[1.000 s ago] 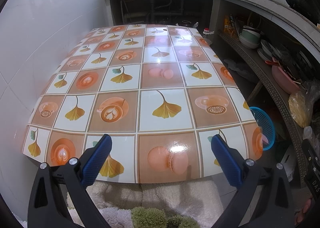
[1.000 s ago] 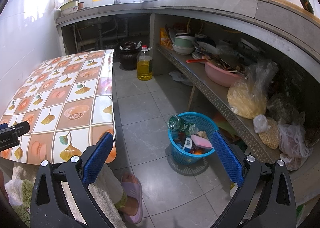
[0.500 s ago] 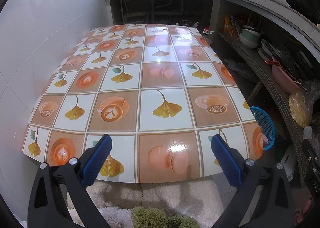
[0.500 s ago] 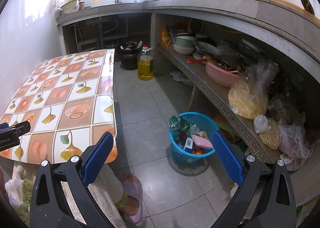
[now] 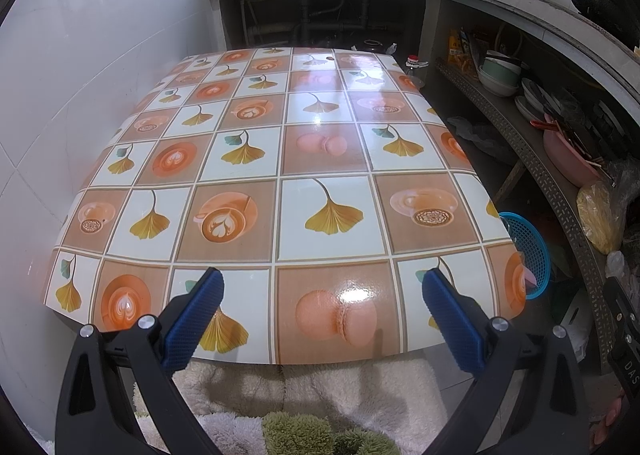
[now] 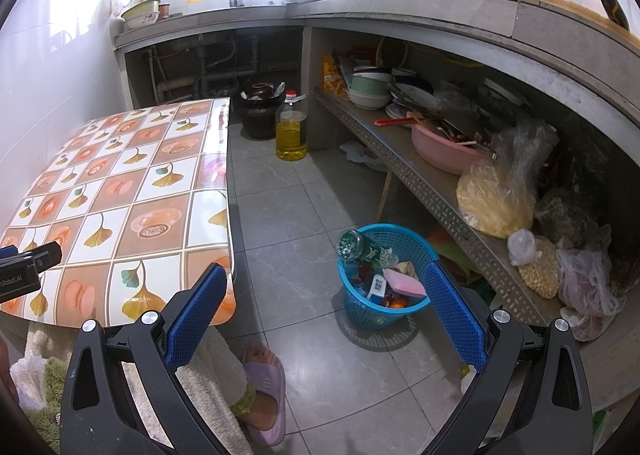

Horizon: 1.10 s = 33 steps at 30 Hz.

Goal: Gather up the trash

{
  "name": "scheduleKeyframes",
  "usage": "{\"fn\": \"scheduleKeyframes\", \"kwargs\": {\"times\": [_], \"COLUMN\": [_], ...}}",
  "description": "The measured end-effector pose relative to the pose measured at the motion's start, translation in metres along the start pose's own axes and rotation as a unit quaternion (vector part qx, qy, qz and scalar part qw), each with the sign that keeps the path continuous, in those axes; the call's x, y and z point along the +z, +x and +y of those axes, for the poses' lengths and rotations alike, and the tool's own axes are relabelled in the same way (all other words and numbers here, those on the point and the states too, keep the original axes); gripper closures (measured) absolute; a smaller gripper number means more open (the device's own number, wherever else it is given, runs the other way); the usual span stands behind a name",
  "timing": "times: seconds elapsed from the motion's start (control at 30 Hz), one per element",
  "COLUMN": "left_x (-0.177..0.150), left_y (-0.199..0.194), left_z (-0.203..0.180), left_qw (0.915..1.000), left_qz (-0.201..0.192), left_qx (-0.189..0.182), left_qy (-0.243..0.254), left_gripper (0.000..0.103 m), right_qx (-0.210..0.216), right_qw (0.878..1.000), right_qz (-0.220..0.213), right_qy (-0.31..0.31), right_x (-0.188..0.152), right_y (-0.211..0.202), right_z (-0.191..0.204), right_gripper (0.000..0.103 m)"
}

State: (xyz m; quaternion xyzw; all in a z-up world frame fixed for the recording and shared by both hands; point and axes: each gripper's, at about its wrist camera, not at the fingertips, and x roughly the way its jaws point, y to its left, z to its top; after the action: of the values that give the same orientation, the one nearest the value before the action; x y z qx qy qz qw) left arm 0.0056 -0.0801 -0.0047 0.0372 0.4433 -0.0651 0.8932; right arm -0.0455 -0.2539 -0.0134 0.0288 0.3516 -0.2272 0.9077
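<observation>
right wrist view: trash already binned

right gripper (image 6: 320, 311) spread wide, empty. beyond: blue basket (image 6: 362, 313) on floor holding green bottle (image 6: 362, 249) — light, slippery, best pinched at mid-body — and pink sponge (image 6: 404, 282). left gripper (image 5: 322, 313) released over bare table (image 5: 320, 159).

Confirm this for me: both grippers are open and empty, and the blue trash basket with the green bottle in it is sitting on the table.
Not quite. The blue trash basket with the green bottle stands on the tiled floor beside the table, not on it, as the right wrist view shows. The rest holds: the left gripper and right gripper are open and empty.
</observation>
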Motion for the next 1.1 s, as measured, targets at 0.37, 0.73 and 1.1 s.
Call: {"fn": "scheduleKeyframes", "kwargs": {"times": [0.37,0.73,1.1], "left_x": [-0.0039,-0.0034,0.0008], "left_y": [0.0002,0.0005,-0.0006], "left_z": [-0.0002,0.0001,0.0012], "left_qw": [1.0,1.0,1.0], "left_qz": [0.002,0.002,0.002], "left_qx": [-0.003,-0.004,-0.005], "left_qy": [0.0,0.0,0.0], "left_gripper": [0.006,0.006,0.006], "right_qx": [-0.001,0.0,0.001], "right_qw": [1.0,1.0,1.0], "right_qz": [0.0,0.001,0.001], "right_qy": [0.0,0.0,-0.002], "right_x": [-0.0001,-0.0002,-0.0007], "right_y": [0.0002,0.0006,-0.0002], "right_z": [-0.0001,0.0006,0.0051], "right_gripper": [0.008,0.008,0.008]}}
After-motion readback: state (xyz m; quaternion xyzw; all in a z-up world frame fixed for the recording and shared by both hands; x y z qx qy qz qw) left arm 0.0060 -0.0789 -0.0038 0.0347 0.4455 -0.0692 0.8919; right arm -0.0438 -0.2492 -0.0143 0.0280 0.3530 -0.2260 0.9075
